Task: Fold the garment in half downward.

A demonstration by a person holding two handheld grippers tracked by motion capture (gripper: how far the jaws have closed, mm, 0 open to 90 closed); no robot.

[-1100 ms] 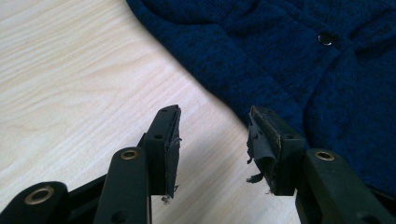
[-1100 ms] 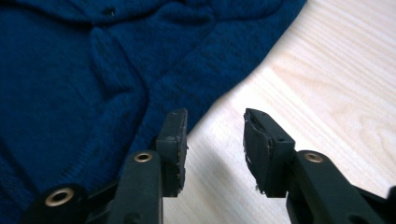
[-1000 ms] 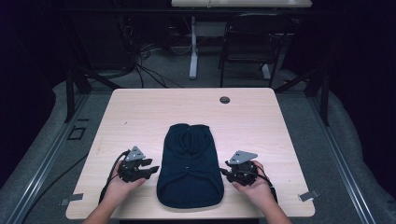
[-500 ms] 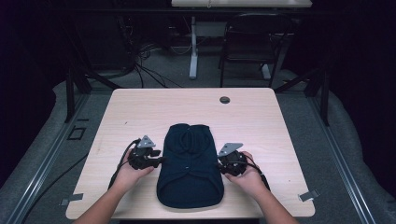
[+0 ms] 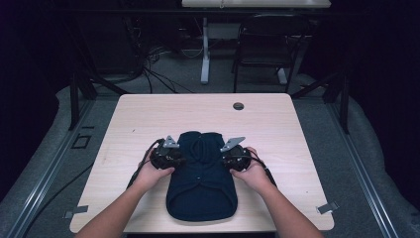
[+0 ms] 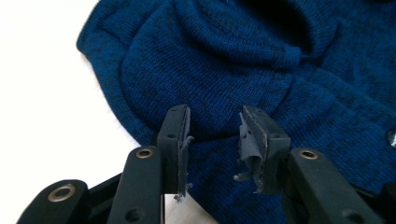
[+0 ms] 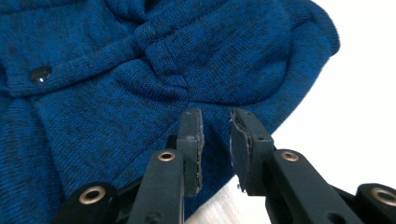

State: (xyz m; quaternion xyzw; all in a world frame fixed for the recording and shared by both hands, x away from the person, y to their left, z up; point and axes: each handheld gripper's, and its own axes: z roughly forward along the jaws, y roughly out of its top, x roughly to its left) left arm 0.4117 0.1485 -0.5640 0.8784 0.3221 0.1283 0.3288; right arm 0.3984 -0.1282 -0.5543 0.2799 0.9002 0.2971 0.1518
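High view: overhead, facing forward and down, far off. Both gripper views: close, looking past own fingers [image 6: 175, 140] at the shared blue garment [image 5: 200, 178].

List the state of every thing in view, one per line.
Blue knitted garment: folded, lying flat on the table.
Left hand-held gripper: at the garment's left edge, jaws apart and just been closing, fabric between them.
Right hand-held gripper: at the right edge, likewise.

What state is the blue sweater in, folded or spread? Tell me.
Folded: the blue sweater lies as a compact rectangle on the table, with no sleeves spread out.
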